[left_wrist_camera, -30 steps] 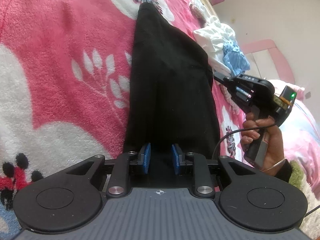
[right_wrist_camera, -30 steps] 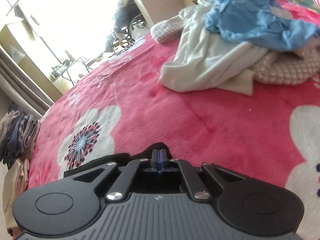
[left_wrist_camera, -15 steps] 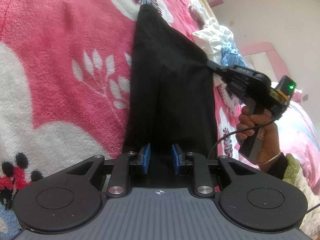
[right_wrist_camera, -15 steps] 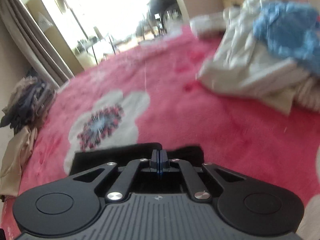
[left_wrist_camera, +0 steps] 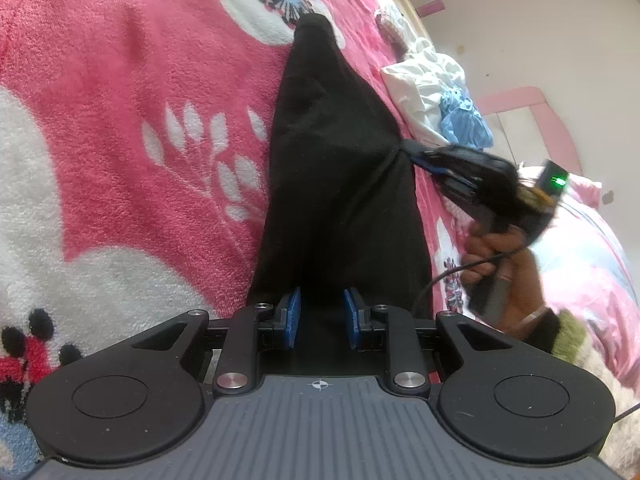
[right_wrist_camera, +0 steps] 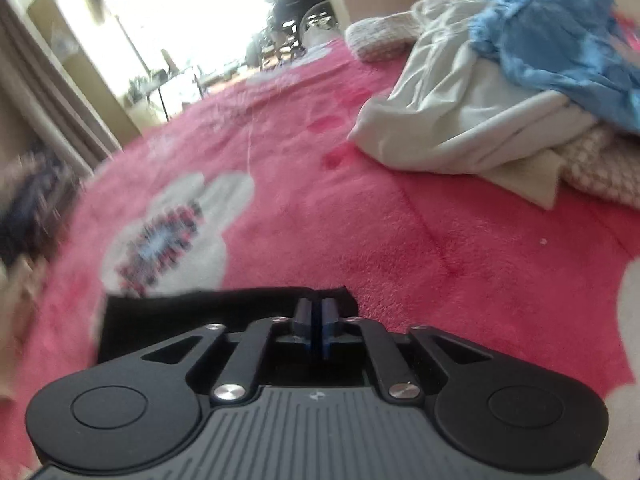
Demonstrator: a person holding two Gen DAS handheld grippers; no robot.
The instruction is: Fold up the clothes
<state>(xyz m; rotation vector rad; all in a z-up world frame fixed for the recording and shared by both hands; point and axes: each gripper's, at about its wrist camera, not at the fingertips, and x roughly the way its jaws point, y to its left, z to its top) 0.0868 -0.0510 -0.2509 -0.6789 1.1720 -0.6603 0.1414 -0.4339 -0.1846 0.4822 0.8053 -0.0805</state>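
Lying lengthwise on the pink floral bed blanket [left_wrist_camera: 120, 120], black garment [left_wrist_camera: 340, 184]: near end between the left hand-held gripper [left_wrist_camera: 320, 320]'s narrowly parted pads, right edge at the right hand-held gripper [left_wrist_camera: 420, 156]'s opening jaws.

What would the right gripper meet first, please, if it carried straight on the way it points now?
Probably the black garment under the right gripper, whose jaws are opening; beyond lies the pink blanket. Depth is unclear.

my matt black plastic left gripper [left_wrist_camera: 319, 316] with blue rubbery pads sits over a matt black knit cloth [left_wrist_camera: 340, 168] on a fuzzy pink fleece blanket [left_wrist_camera: 120, 100].
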